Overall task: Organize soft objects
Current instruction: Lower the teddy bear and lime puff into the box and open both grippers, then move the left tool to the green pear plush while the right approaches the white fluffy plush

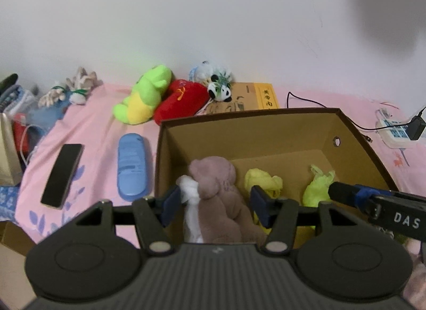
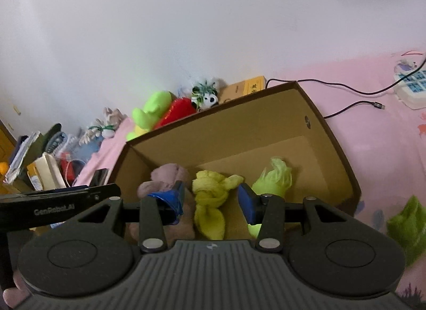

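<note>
brown plush (image 1: 221, 192) in box (image 1: 266, 129); between open left gripper (image 1: 215, 200) fingers, untouched

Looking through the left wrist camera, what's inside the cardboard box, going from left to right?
White cloth → mauve plush bear → knotted yellow cloth → lime-green cloth, all lying on the floor of the cardboard box.
</note>
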The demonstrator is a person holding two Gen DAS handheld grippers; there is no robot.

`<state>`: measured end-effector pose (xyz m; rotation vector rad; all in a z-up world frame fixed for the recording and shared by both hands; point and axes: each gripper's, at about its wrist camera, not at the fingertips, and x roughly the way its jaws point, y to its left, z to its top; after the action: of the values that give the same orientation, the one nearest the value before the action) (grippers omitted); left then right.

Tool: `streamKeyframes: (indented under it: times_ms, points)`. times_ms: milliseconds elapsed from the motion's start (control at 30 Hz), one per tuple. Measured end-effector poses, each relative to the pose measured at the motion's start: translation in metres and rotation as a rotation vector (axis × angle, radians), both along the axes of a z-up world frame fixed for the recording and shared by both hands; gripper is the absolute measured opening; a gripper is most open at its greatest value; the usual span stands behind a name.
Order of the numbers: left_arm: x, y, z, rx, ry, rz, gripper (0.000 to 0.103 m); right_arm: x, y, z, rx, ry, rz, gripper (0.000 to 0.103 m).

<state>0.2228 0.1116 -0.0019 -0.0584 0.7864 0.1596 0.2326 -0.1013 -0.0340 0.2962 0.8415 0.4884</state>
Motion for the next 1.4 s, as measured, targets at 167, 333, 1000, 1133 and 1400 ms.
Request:
streamKeyframes:
  times_ms: [167,333,1000,1133,1400]
  points:
    - [-0.019,-0.011,0.009,0.013,-0.018,-0.004,0.061,-0.019,-0.005,0.008,0.037,-0.015,-0.017,0.029]
    - [-0.039,-0.024,0.012,0.032,-0.032,-0.021,0.062,-0.040,-0.013,0.013,0.076,-0.027,-0.030,0.029]
    - [-0.108,-0.043,-0.007,-0.110,-0.009,-0.080,0.063,-0.111,-0.057,0.015,0.154,-0.035,0.007,0.029]
    - [-0.123,-0.046,-0.017,-0.142,-0.003,-0.110,0.064,-0.129,-0.070,0.013,0.148,-0.031,0.019,0.029]
    - [-0.146,-0.044,-0.041,-0.198,0.047,-0.139,0.065,-0.154,-0.082,0.004,0.087,-0.019,0.043,0.029]
